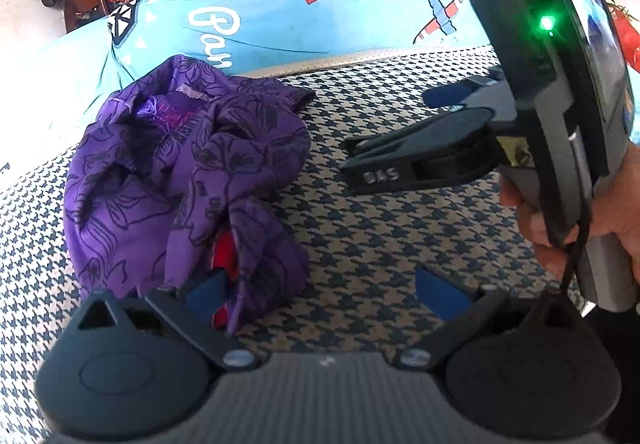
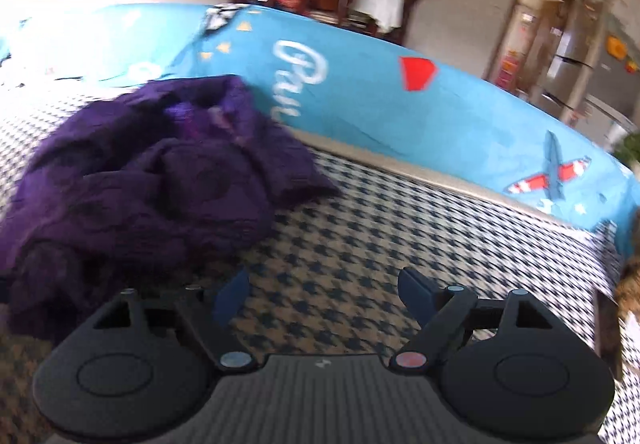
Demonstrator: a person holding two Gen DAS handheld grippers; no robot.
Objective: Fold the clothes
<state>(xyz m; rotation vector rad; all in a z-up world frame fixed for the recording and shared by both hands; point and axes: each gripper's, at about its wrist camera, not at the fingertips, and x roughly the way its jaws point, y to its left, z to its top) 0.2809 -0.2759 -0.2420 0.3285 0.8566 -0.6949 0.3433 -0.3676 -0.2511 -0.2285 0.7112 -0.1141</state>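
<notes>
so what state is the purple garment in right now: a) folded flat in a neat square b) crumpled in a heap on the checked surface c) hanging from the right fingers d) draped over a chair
b: the purple garment lies bunched in a heap on the checked surface, and both the left gripper and right gripper are open and hold nothing.

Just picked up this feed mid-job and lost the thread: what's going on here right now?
A person holds a claw in each hand over a houndstooth-patterned cushion. A crumpled purple floral-print garment lies in a heap on it, not yet spread or folded. The left claw is open, one fingertip at the heap's near edge, gripping nothing. The right claw is also open and empty, hovering over bare cushion right of the garment. A blue printed fabric covers the backrest behind.
</notes>
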